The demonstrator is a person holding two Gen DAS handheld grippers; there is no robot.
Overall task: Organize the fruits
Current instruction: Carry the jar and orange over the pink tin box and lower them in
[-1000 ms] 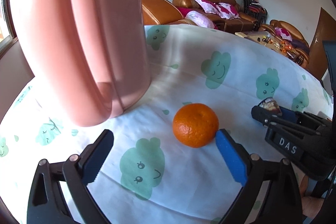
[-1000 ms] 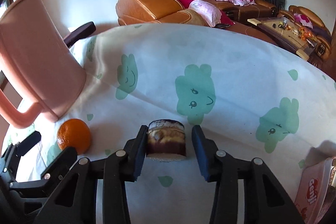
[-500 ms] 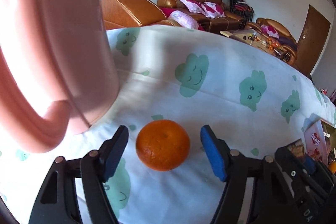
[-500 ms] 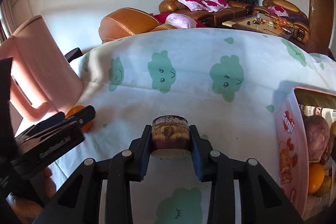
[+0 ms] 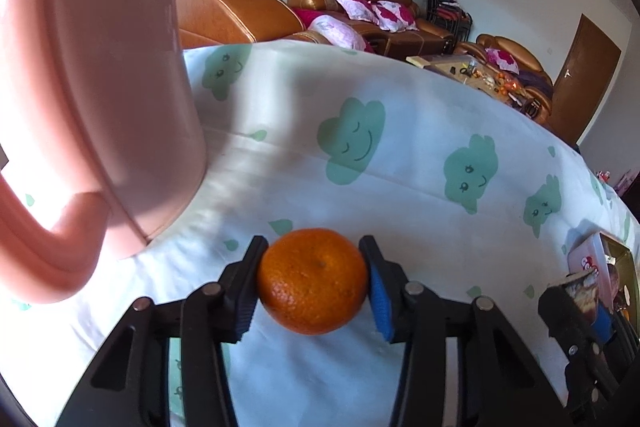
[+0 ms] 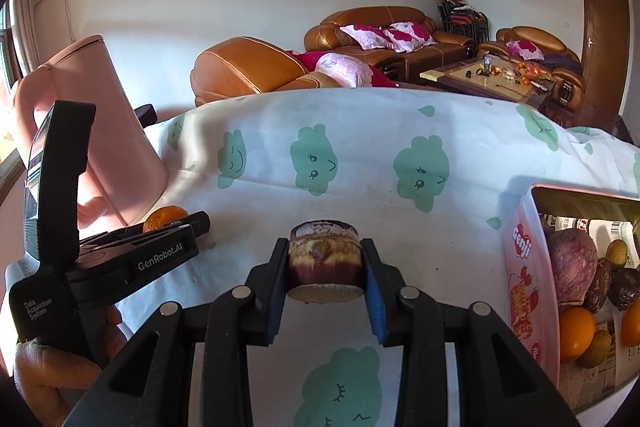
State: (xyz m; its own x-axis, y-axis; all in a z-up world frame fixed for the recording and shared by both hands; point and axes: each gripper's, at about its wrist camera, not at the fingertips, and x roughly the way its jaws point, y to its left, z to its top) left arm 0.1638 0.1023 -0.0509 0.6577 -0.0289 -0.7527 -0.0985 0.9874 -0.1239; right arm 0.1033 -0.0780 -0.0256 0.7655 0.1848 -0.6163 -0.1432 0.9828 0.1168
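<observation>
Box (image 6: 528, 279), right of the right gripper's fingers: open top, pink printed wall. Inside: a big purple-red root vegetable, two or three oranges, some small yellow-green fruits, dark wrinkled fruits. The bottom looks lined with printed paper. In the left wrist view only a corner of the box (image 5: 588, 259) shows, far right.

Pink bucket (image 5: 92, 99), up-left of the left fingers: stands on the table, handle toward the camera. Can't see inside it.

Left gripper (image 5: 313, 281): fingers have just been closing and now sit against both sides of the orange (image 5: 312, 281), gripping it. The orange is centred between the pads, at or just above the cloud-print tablecloth (image 5: 400, 187); can't tell if it is lifted. It is near-round, slightly flattened, with no clear long axis; the stem dimple faces up toward the camera.

Right gripper (image 6: 325, 267): fingers closed on a short round cake piece (image 6: 325, 261), pads on its curved sides. Its axis is roughly upright; dark top faces up and away, pale cut base toward the camera. It is held clear of the cloth.

A hand (image 6: 48, 375) holds the left gripper's handle, lower left in the right wrist view.
</observation>
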